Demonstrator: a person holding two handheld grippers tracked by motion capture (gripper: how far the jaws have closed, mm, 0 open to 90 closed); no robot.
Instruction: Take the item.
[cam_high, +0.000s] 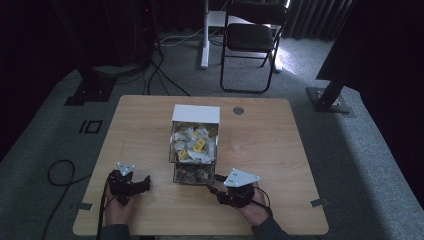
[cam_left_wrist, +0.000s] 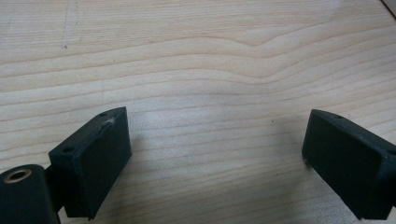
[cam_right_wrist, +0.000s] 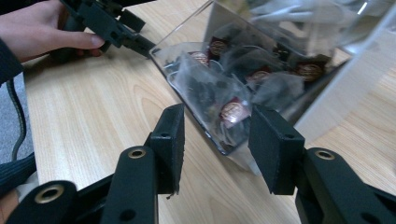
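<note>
Work in hand: we read this as picking a tea bag out of the clear box (cam_high: 194, 150) with the right gripper (cam_high: 216, 184).

Box: clear plastic, standing near the middle of the wooden table (cam_high: 270, 150), with a white back panel at its far end. Its far compartment holds pale and yellow sachets; the near compartment holds mesh tea bags (cam_right_wrist: 219, 100) with dark red round labels.

Right gripper: at the near right corner of the box, pointing in toward its front. In the right gripper view (cam_right_wrist: 217, 140) the jaws stand about half apart, straddling the front lower edge of the box. A labelled bag shows in the gap, but it lies behind the clear wall. The pads press on nothing that we can see.

Left gripper: parked on the table to the left of the box (cam_high: 145, 182), apart from it. In its own view (cam_left_wrist: 215, 158) the jaws gape wide over bare wood, holding nothing.

Done so far: approach to the box only, as we judge it. No bag is out on the table, and none is in either gripper.

Left to do: get the right jaws in to a bag, close on it, lift it clear, set it down.

Uncertain: whether the front of the near compartment is open or walled; we cannot tell.
</note>
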